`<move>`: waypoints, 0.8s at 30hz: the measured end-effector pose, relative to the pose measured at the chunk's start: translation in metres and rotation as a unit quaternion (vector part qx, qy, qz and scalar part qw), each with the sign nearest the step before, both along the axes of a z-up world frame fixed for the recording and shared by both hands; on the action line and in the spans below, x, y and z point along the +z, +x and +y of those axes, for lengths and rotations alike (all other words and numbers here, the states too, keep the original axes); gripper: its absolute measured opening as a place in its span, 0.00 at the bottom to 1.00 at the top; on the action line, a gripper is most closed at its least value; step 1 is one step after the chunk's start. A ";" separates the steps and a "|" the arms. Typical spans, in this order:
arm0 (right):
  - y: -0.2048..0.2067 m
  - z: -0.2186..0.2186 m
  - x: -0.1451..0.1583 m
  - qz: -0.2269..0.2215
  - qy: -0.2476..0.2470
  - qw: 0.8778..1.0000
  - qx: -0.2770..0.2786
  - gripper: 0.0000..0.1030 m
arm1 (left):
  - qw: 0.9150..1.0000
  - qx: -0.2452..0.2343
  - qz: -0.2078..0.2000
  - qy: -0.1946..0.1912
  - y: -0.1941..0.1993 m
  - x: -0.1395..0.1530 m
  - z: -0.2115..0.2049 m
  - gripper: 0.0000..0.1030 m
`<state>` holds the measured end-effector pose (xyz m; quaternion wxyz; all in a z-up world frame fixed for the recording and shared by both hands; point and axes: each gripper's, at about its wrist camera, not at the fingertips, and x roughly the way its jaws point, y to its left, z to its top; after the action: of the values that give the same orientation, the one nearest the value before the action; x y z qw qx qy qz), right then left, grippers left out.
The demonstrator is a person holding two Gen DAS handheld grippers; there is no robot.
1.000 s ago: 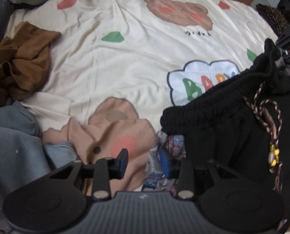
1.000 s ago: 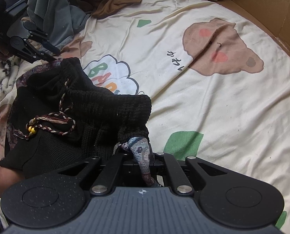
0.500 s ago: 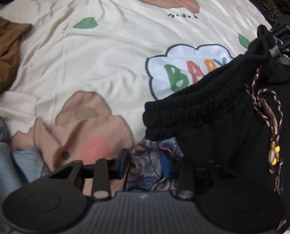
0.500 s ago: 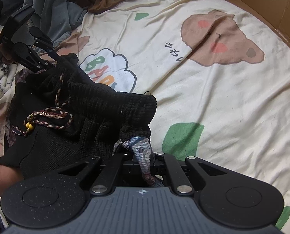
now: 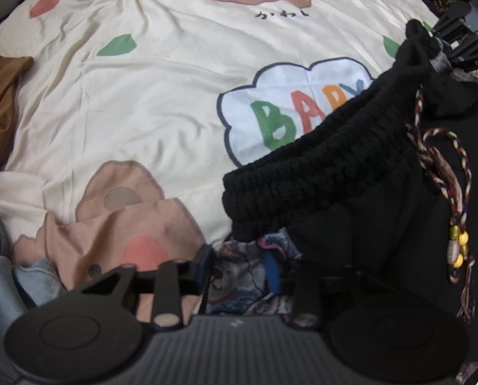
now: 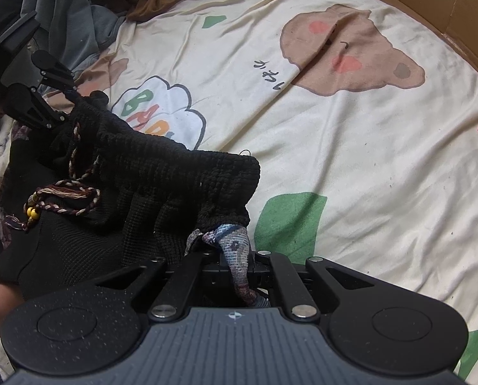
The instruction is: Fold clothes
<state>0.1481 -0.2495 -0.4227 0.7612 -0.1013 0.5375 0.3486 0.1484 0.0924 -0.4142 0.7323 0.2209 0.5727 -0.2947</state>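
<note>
Left wrist view: left gripper (image 5: 239, 269) just closing on patterned cloth under the waistband's near corner — black garment (image 5: 383, 192) stretching away up-right. Right gripper (image 6: 235, 256) clamped shut on the far corner; waistband's long axis spanning both grippers above the bedsheet (image 5: 161, 96).

Both cameras ride the claws, looking steeply down, close over the bed. The left view faces across the cream bedsheet (image 5: 161, 102); the right view looks from the opposite side. Both share the black garment (image 5: 351, 192) and the "BABY" cloud print (image 6: 161, 112).
</note>
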 end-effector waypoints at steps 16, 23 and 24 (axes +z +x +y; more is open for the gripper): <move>0.004 -0.019 0.020 -0.047 -0.010 0.998 -0.036 0.00 | 0.990 0.053 -0.132 0.003 -0.003 0.049 0.005 0.05; 0.015 -0.028 0.035 -0.078 -0.023 0.995 -0.060 0.00 | 0.984 0.047 -0.174 0.000 0.024 0.058 -0.018 0.05; 0.018 -0.030 0.037 -0.081 -0.025 0.994 -0.064 0.00 | 0.983 0.045 -0.179 -0.002 0.029 0.060 -0.021 0.05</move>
<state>0.1662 -0.2795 -0.3861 0.8202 -0.1137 0.4882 0.2758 0.1778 0.0717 -0.3544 0.8359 0.2428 0.4415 -0.2178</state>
